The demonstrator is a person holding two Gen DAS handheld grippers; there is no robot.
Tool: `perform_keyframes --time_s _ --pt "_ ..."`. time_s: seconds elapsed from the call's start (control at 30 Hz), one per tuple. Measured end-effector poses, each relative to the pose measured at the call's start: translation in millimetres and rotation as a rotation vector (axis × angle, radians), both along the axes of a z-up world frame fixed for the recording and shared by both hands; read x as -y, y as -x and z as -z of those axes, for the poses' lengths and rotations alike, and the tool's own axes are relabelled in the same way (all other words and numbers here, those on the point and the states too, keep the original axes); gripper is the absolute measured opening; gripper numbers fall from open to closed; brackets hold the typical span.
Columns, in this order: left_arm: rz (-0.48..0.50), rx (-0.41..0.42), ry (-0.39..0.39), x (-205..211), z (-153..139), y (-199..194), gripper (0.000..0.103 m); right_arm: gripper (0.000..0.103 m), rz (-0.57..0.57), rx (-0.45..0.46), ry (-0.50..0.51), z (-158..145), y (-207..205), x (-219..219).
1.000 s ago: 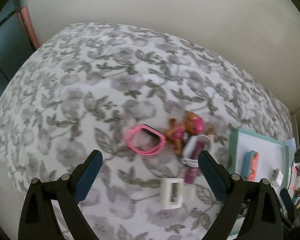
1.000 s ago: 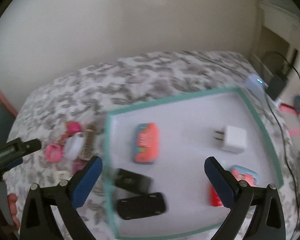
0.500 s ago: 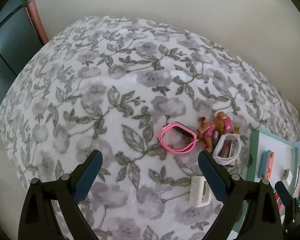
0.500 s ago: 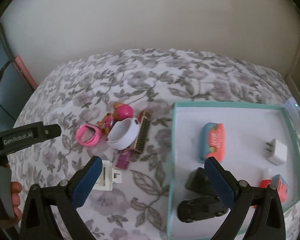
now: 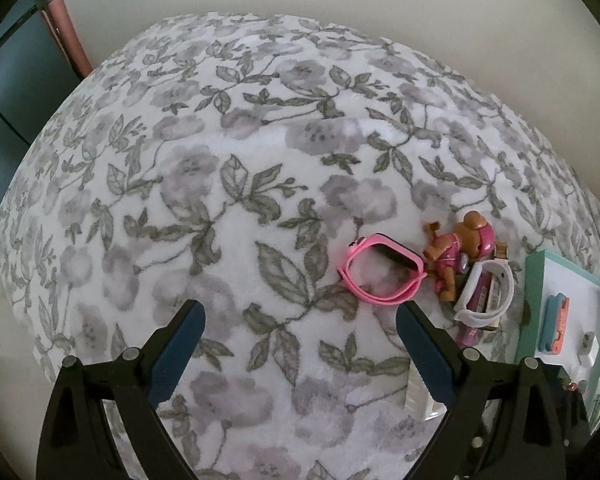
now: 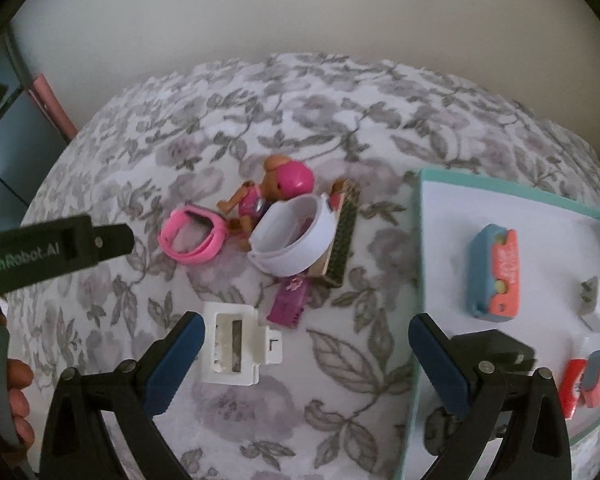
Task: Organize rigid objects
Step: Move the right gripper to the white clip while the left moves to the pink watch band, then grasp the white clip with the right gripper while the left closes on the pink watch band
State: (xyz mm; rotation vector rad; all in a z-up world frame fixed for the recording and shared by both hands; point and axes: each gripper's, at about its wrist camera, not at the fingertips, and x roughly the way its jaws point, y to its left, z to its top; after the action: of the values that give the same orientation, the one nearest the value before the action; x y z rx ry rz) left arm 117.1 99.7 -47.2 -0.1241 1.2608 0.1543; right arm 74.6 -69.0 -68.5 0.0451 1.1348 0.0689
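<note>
A small heap lies on the floral blanket (image 6: pixel 340 128): a pink watch (image 6: pixel 192 236) (image 5: pixel 382 268), a pink-helmeted toy dog (image 6: pixel 276 188) (image 5: pixel 460 248), a white band (image 6: pixel 296 240) (image 5: pixel 486 292), a wooden brush (image 6: pixel 342 240) and a purple piece (image 6: pixel 290 300). Nearer lies a white plastic clip (image 6: pixel 236 344). A teal-rimmed white tray (image 6: pixel 418 264) (image 5: pixel 534 300) sits to the right. My right gripper (image 6: pixel 306 340) hangs open above the blanket, its left finger beside the clip. My left gripper (image 5: pixel 300 328) is open over bare blanket, left of the heap.
The tray holds a blue and coral case (image 6: pixel 496 276), a white charger (image 6: pixel 598 304), a black item (image 6: pixel 496 348) and a red and coral piece (image 6: pixel 584 380). A pale wall stands behind the bed. A hand (image 6: pixel 18 392) holds the left gripper's handle at lower left.
The right gripper has swung left from over the tray to over the heap and come lower. The left gripper has drifted left, so the heap now sits at its right.
</note>
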Motion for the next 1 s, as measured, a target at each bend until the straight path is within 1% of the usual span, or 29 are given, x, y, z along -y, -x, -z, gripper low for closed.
perform_keyframes --time_s 0.23,0.33,0.4,0.5,0.57,0.67,0.77,0.87,0.97,1.0 --pt "-0.016 -0.031 0.035 -8 15 -9 0.096 0.103 -0.061 -0.035 0.04 16 -3 -17" --pt "-0.036 -0.046 0.055 -12 23 -14 0.096 0.103 -0.063 -0.043 0.018 21 -4 -17" --pt "-0.058 -0.039 0.059 -15 26 -19 0.096 0.102 -0.059 -0.043 0.016 21 -5 -16" --pt "-0.066 -0.03 0.076 -15 33 -26 0.096 0.097 -0.066 -0.057 -0.014 21 -6 -17" --pt "-0.062 -0.042 0.081 -13 40 -29 0.096 0.096 -0.082 -0.061 -0.024 21 -6 -20" --pt "-0.059 -0.06 0.078 -12 50 -35 0.096 0.092 -0.109 -0.07 -0.008 23 -7 -27" --pt "-0.053 -0.067 0.054 -10 57 -39 0.096 0.09 -0.121 -0.083 -0.018 24 -7 -31" --pt "-0.045 -0.075 0.032 -7 65 -45 0.096 0.081 -0.128 -0.079 0.013 23 -6 -34" --pt "-0.022 -0.088 0.047 2 76 -50 0.096 0.08 -0.114 -0.091 -0.003 25 -7 -28" --pt "-0.01 -0.094 0.035 7 79 -52 0.096 0.08 -0.108 -0.093 -0.004 25 -8 -26"
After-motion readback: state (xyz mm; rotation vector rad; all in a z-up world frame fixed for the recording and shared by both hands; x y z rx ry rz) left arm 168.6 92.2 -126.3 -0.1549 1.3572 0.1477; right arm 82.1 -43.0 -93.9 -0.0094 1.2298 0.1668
